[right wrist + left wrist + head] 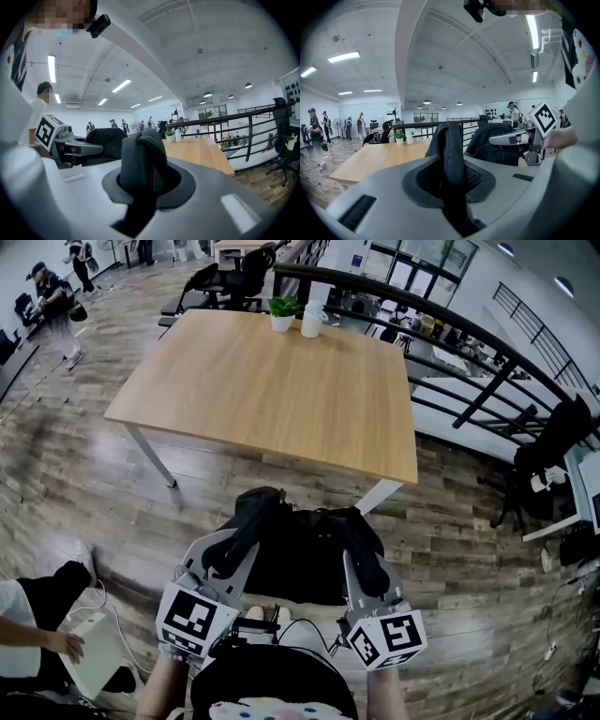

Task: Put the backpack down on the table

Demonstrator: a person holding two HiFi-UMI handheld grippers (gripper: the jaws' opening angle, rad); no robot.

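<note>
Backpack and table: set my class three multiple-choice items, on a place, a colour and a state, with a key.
1. Where on the table is the potted plant? A near edge; B far edge; C middle.
2. What colour is the backpack? A red; B black; C yellow.
3. The backpack is: A flat on the table; B held short of it by the left gripper and right gripper; C upright on it.
1 B: it stands at the far edge. 2 B: black fabric in every view. 3 B: each gripper's jaws clamp a strap.
</note>
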